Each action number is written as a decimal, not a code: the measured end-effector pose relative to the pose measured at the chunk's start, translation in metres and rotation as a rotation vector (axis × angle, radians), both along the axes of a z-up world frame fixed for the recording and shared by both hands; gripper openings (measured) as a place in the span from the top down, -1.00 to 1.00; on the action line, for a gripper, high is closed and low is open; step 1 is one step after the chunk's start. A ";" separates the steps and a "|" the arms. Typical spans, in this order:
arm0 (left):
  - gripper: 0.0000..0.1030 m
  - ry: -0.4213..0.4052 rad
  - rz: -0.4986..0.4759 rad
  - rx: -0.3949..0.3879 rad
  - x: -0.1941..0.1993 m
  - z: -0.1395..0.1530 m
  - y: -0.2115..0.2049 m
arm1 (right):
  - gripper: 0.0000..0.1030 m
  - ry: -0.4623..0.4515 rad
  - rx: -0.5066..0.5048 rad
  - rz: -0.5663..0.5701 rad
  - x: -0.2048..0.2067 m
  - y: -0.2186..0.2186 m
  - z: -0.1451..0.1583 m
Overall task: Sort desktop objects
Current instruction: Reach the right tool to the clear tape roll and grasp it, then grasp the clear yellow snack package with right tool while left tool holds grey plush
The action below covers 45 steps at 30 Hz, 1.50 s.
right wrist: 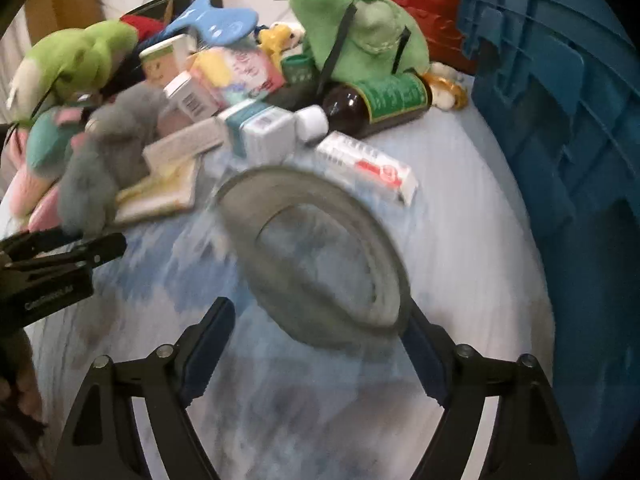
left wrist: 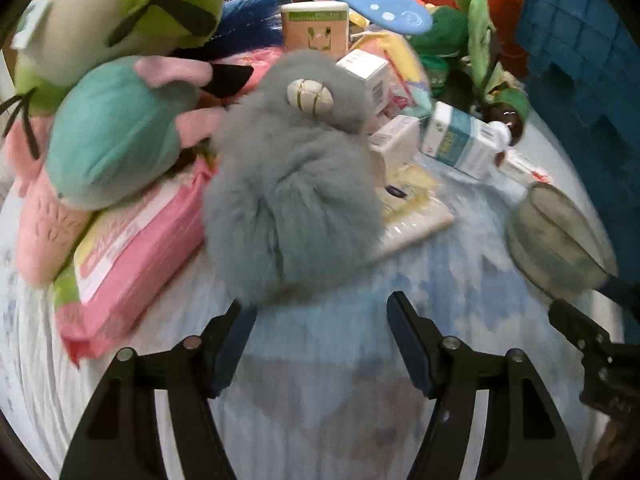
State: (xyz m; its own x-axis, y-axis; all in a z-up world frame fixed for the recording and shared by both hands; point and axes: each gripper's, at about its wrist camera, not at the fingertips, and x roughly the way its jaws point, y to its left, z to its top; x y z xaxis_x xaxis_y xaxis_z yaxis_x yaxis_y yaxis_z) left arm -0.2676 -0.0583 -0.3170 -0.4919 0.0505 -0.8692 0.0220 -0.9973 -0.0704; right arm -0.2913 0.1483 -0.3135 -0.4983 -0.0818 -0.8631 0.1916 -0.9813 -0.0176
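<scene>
A: Left wrist view. Where does the left tool (left wrist: 320, 340) stand?

B: At the bottom centre of the frame, its jaws spread, nothing between them. The grey fluffy toy (left wrist: 292, 184) lies just above the tips, and the left fingertip (left wrist: 234, 312) meets its lower fur edge; whether it presses in cannot be told.

A: How does that toy lie?

B: Its long axis runs from the lower centre up toward the upper centre of the frame, the end with the cream shell-like tag (left wrist: 310, 97) pointing away from the camera. It rests on the pale blue cloth (left wrist: 440, 280) of the desk, against the pink packet (left wrist: 140, 256) at the left.

A: Right wrist view. And the right tool (right wrist: 320, 332)?

B: Bottom centre, jaws spread. The roll of tape (right wrist: 316, 256) sits tilted just above them, blurred; its lower right rim touches the right finger (right wrist: 424, 344), while the left finger stands clear of it.

A: Its orientation?

B: The ring's long axis slants from the upper left to the lower right of the frame, its hole facing the camera.

A: Surroundings?

B: A blue crate (right wrist: 560, 120) fills the right edge; a brown bottle (right wrist: 380, 104) lies on its side at the upper centre.
</scene>
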 end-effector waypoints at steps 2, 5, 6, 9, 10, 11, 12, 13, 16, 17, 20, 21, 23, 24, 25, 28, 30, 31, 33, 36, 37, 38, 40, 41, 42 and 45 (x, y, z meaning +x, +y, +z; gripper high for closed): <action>-0.31 0.067 0.018 0.014 0.003 0.021 -0.003 | -0.60 0.016 -0.037 -0.013 0.006 0.007 0.005; -0.57 0.161 0.037 0.011 -0.015 0.052 -0.006 | -0.62 0.068 -0.033 -0.038 0.005 0.016 0.024; -0.64 0.164 0.044 -0.011 -0.027 0.054 -0.004 | -0.65 0.071 -0.037 -0.041 0.004 0.018 0.027; -0.66 0.111 0.062 -0.054 -0.064 0.038 -0.002 | -0.77 0.073 -0.023 -0.059 -0.001 0.022 0.031; -0.54 0.073 0.063 -0.048 -0.073 0.029 -0.006 | -0.80 0.066 -0.029 -0.063 -0.003 0.023 0.030; -0.13 0.035 0.076 -0.039 -0.080 0.016 -0.007 | -0.86 0.053 -0.038 -0.065 -0.006 0.024 0.027; 0.11 0.027 0.087 -0.017 -0.078 0.011 -0.009 | -0.88 0.042 -0.040 -0.063 -0.008 0.024 0.023; 0.24 -0.004 0.088 -0.005 -0.076 0.004 -0.010 | -0.88 0.033 -0.038 -0.062 -0.008 0.026 0.019; 0.31 0.036 0.063 -0.050 -0.048 -0.001 -0.002 | -0.88 0.021 -0.034 -0.063 -0.016 0.025 0.006; 0.31 0.033 0.053 -0.054 -0.034 -0.003 0.000 | -0.87 0.031 -0.034 -0.062 -0.019 0.025 0.004; 0.32 0.024 0.048 -0.032 -0.002 -0.003 0.000 | -0.35 0.034 -0.075 -0.036 -0.032 0.015 0.002; 0.32 0.020 0.041 -0.029 0.014 -0.002 0.001 | -0.34 0.030 -0.074 -0.033 -0.032 0.010 0.001; 0.31 0.012 0.026 -0.037 0.036 -0.001 0.003 | -0.33 0.001 -0.099 0.002 -0.028 -0.005 -0.003; 0.32 0.001 0.025 -0.026 0.042 -0.001 0.002 | -0.35 -0.014 -0.113 0.019 -0.024 -0.013 -0.002; 0.29 -0.015 0.030 -0.011 0.047 0.000 0.001 | -0.39 -0.024 -0.122 0.037 -0.019 -0.020 -0.002; 0.14 -0.023 0.040 -0.007 0.057 0.008 0.000 | -0.61 -0.043 -0.132 0.078 -0.004 -0.032 -0.002; 0.05 0.027 0.037 -0.013 0.059 0.031 -0.001 | -0.61 -0.031 -0.109 0.078 -0.001 -0.033 0.003; -0.19 0.050 0.036 -0.018 0.059 0.040 0.000 | -0.61 -0.021 -0.101 0.075 0.000 -0.031 0.007; -0.78 0.105 0.042 -0.018 0.052 0.056 -0.002 | -0.62 -0.005 -0.090 0.064 -0.002 -0.027 0.016; -0.96 0.102 0.058 -0.031 0.030 0.054 -0.007 | -0.65 0.017 -0.095 0.048 -0.008 -0.022 0.024; -0.96 0.085 0.057 -0.040 0.025 0.050 -0.010 | -0.65 0.021 -0.093 0.046 -0.011 -0.021 0.025; -0.96 0.072 0.062 -0.064 0.015 0.040 -0.008 | -0.66 0.022 -0.091 0.045 -0.014 -0.022 0.024; -0.95 0.036 0.057 -0.077 0.002 0.022 -0.001 | -0.66 0.019 -0.091 0.038 -0.023 -0.022 0.018; -0.94 0.007 0.053 -0.064 -0.002 0.010 0.000 | -0.72 0.014 -0.090 0.035 -0.028 -0.022 0.012; -0.94 -0.008 0.052 -0.047 -0.004 0.002 0.001 | -0.78 0.010 -0.094 0.034 -0.030 -0.021 0.008; -0.95 0.031 0.071 -0.039 0.005 -0.008 0.001 | -0.93 0.018 -0.092 0.038 -0.033 -0.023 -0.005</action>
State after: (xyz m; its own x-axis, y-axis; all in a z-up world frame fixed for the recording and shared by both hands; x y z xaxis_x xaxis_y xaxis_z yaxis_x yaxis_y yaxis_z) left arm -0.2625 -0.0575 -0.3249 -0.5201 -0.0195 -0.8539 0.0912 -0.9953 -0.0328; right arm -0.3238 0.1250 -0.3186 -0.5083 -0.1797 -0.8422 0.2293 -0.9709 0.0688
